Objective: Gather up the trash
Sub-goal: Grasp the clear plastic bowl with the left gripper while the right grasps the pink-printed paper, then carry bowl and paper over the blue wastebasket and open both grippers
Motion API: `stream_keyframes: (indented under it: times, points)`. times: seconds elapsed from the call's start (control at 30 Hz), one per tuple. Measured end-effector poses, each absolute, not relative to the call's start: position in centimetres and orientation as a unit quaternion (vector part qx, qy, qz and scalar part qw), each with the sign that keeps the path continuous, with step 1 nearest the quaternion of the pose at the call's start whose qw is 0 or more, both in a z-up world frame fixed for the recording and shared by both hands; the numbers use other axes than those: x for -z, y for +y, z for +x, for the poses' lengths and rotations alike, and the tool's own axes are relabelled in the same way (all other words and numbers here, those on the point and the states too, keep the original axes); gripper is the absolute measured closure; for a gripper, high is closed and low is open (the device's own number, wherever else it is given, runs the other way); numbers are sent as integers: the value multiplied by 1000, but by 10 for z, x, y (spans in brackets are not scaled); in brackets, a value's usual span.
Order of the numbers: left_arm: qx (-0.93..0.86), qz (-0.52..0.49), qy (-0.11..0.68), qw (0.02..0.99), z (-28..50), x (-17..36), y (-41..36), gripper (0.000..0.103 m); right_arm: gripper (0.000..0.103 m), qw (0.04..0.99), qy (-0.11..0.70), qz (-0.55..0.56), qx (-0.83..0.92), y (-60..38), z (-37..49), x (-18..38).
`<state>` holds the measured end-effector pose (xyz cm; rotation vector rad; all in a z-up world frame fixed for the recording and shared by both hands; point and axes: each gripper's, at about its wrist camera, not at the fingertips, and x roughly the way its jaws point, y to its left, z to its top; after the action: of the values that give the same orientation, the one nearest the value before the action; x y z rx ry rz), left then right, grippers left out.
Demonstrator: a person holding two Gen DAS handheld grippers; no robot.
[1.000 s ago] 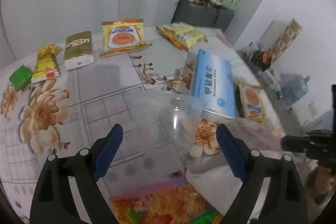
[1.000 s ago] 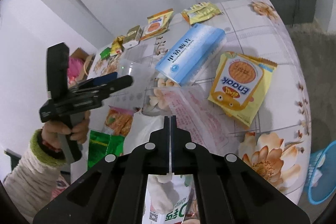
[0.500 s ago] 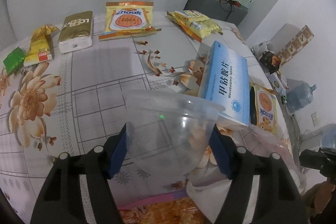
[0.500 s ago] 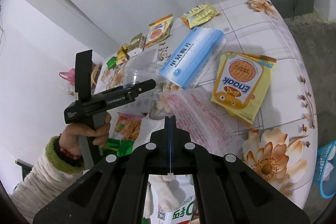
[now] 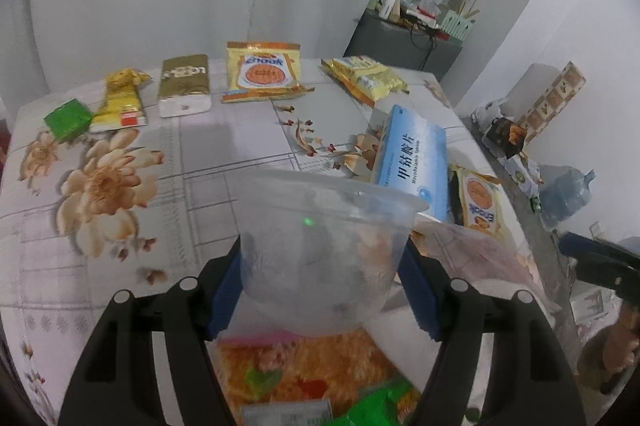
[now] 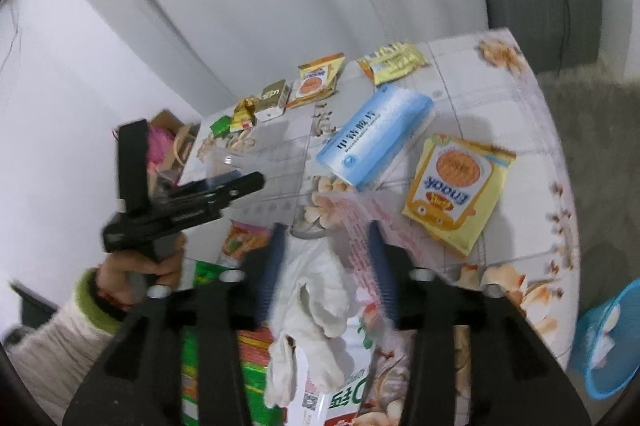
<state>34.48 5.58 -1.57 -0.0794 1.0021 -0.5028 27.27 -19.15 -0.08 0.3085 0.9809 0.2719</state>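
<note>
My left gripper (image 5: 320,290) is shut on a clear plastic bowl (image 5: 324,222), its blue pads pressing both sides, just above the flowered table (image 5: 120,186). The right wrist view shows the same gripper (image 6: 240,182) in a hand with a white sleeve, the bowl (image 6: 228,160) in its fingers. My right gripper (image 6: 324,262) has its jaws opening. A crumpled white tissue (image 6: 316,290) lies loose between them, and a clear wrapper with pink print (image 6: 360,222) sits at the right pad. One right finger (image 5: 580,250) shows at the left view's right edge.
A blue box (image 5: 416,162), Enaok snack packets (image 6: 460,186) (image 5: 260,74), a yellow packet (image 5: 364,74), a gold tissue pack (image 5: 184,86) and a small green box (image 5: 66,118) lie on the table. Orange and green packets (image 5: 300,366) lie near me. A blue basket (image 6: 608,338) stands on the floor, right.
The left jaws closed on the clear bowl and lifted it toward the camera. The right jaws, pressed together before, have parted around the white tissue.
</note>
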Motion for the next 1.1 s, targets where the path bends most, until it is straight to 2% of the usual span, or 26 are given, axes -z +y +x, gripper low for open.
stream_keyframes:
  times: [0.07,0.3,0.53,0.63,0.73,0.83,1.1]
  points:
    - [239,-43,469,849,336,10,65,34,50,860,480,119,-124,-184,279,6]
    - [238,-50,463,852,322,5,80,34,50,844,529,28,-79,-160,308,30]
    - [244,-51,457,854,313,4,85,34,68,819,570,-34,-53,-144,326,50]
    - [247,-50,452,855,313,4,86,34,87,817,574,-33,-47,-144,326,50]
    - [247,-48,443,860,309,0,88,34,95,825,563,-27,-43,-144,324,44]
    - [246,-47,431,867,303,-6,91,34,100,837,545,-14,-41,-147,318,32]
    - [239,-42,369,897,261,-45,104,34,102,876,480,27,-34,-166,284,-14]
